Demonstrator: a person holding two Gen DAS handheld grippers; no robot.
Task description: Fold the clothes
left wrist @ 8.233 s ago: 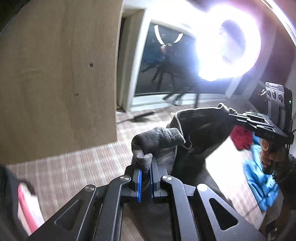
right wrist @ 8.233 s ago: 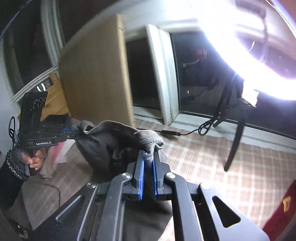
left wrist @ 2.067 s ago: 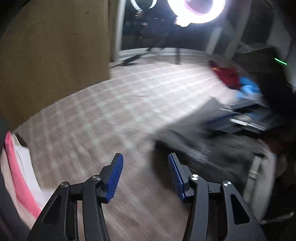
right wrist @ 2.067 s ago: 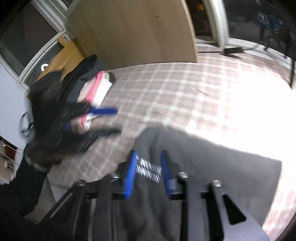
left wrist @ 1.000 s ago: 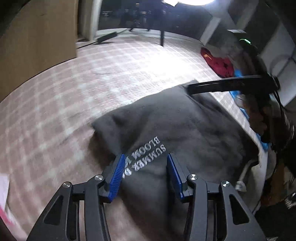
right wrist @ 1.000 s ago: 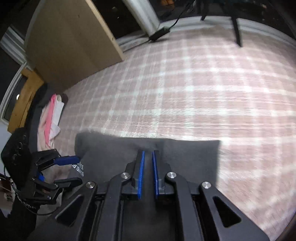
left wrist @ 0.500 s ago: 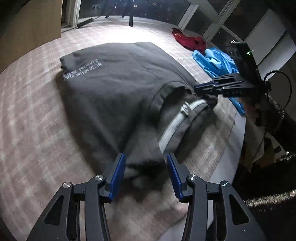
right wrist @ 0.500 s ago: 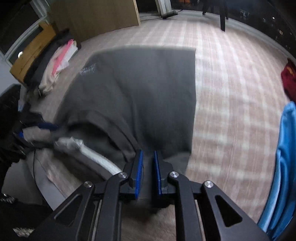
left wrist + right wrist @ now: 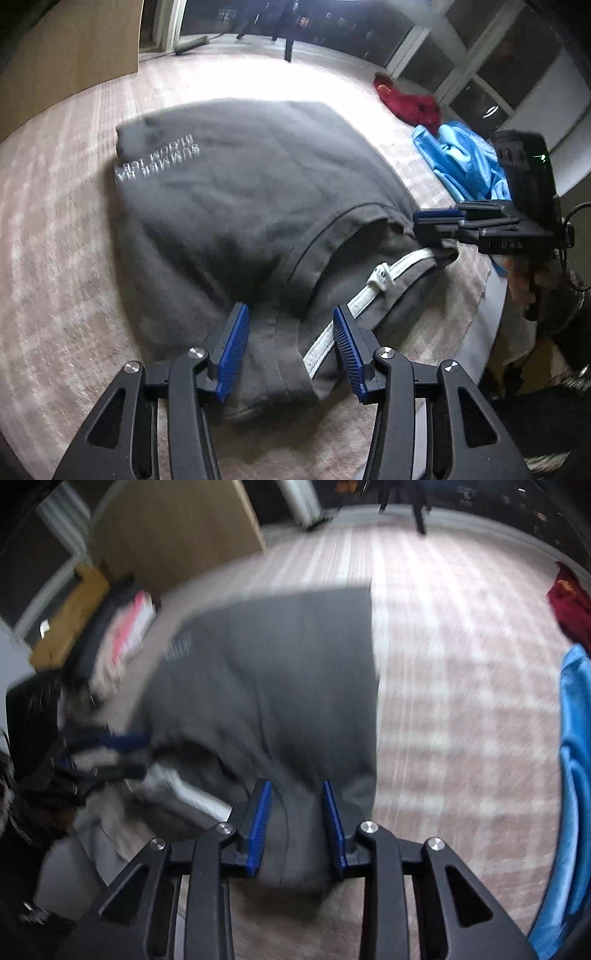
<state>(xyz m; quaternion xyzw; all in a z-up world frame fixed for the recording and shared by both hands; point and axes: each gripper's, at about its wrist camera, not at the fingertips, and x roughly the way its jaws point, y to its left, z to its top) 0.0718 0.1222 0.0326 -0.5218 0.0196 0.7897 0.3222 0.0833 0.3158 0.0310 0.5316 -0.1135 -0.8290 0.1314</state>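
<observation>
Left wrist view: a dark grey garment [image 9: 236, 206] lies spread on the checked bed cover [image 9: 55, 258]; the left gripper [image 9: 290, 347] hangs over its near hem, fingers spread, not pressing.

Right wrist view: the right gripper [image 9: 295, 821], fingers parting, straddles the garment's edge.

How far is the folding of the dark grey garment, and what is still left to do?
Done: the dark grey garment lies spread on the checked surface, its near part doubled over. In hand: the right gripper is opening over the near edge; the left gripper stands open over it. Left: further folds, it seems, then the blue garment and red garment, both unfolded.
</observation>
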